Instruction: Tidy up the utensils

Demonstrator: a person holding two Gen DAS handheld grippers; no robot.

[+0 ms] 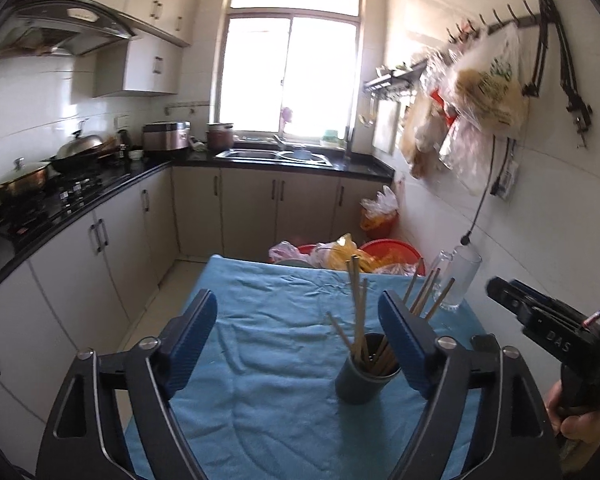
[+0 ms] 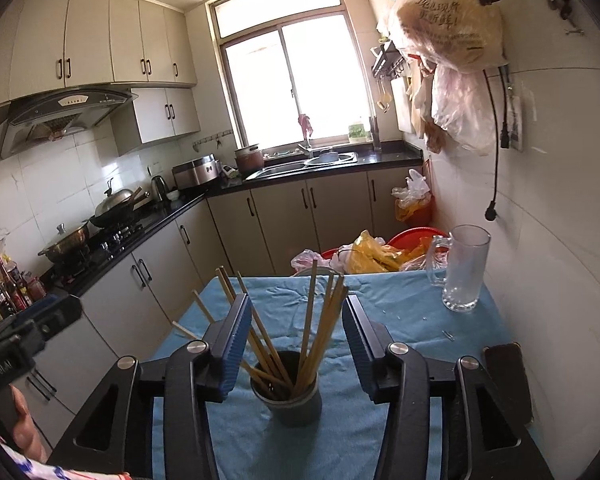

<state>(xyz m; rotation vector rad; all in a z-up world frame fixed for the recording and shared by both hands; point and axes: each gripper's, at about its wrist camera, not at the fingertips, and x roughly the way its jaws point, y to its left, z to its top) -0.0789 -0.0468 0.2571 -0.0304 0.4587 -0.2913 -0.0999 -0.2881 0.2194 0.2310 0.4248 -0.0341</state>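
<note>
A dark cup (image 2: 286, 396) full of wooden chopsticks (image 2: 310, 320) stands upright on the blue cloth (image 2: 400, 320) that covers the table. My right gripper (image 2: 297, 300) is open just in front of the cup. The chopsticks rise in the gap between its blue pads (image 2: 236, 344), and neither pad presses on them. In the left wrist view the same cup (image 1: 364, 376) sits by the right pad (image 1: 404, 340) of my left gripper (image 1: 296, 300). That gripper is wide open with nothing between its fingers.
An empty glass mug (image 2: 462, 272) stands at the table's far right corner, close to the tiled wall. A dark flat object (image 2: 508, 380) lies near the right edge. Red basins with plastic bags (image 2: 372, 256) sit behind the table. Cabinets and a stove counter (image 1: 60, 208) run along the left.
</note>
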